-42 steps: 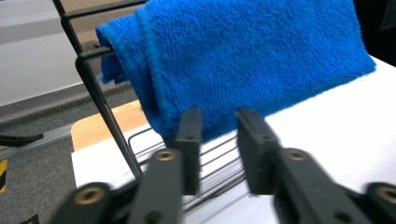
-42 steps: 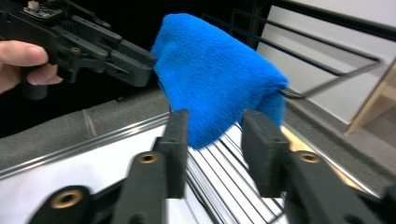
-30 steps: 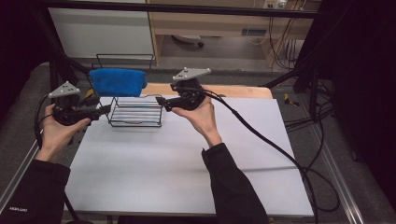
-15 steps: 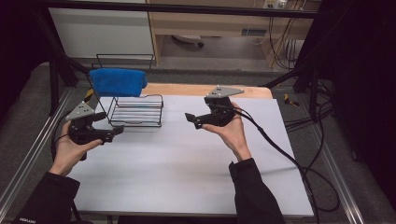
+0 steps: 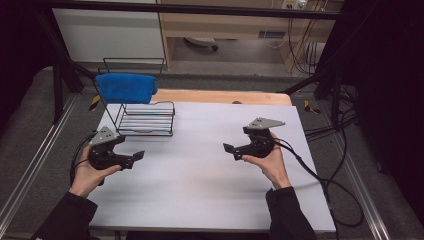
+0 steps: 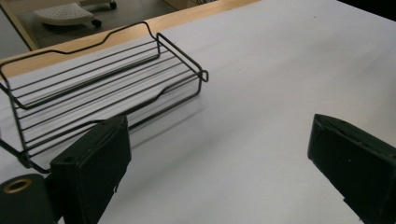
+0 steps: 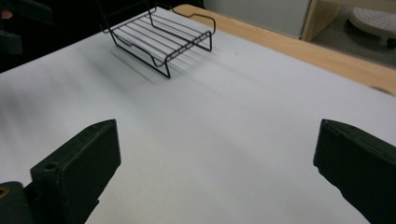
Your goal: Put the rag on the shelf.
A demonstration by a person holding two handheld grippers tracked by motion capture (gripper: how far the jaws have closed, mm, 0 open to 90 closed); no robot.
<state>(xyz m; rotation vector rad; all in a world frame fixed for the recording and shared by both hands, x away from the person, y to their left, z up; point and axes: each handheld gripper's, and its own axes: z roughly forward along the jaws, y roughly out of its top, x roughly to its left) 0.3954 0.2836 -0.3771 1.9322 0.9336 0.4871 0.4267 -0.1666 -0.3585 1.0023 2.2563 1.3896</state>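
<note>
1. Wire rack (image 5: pixel 147 117) stands on the counter (image 5: pixel 200 170), just ahead of your left claw (image 5: pixel 134 156), blue cloth (image 5: pixel 126 88) draped over it.
2. Both claws, right claw (image 5: pixel 231 149) included, have just been opening; they are spread, nothing between them.

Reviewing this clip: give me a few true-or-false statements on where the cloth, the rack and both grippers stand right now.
1. The blue cloth hangs over the top rail of the wire rack. True.
2. The left gripper is shut on the cloth. False: its jaws stand open with nothing between them, over the white table.
3. The right gripper has open, empty jaws. True.
4. The rack sits at the table's near right corner. False: it stands at the far left.
5. The rack's lower shelf holds a bottle. False: it holds nothing.
</note>
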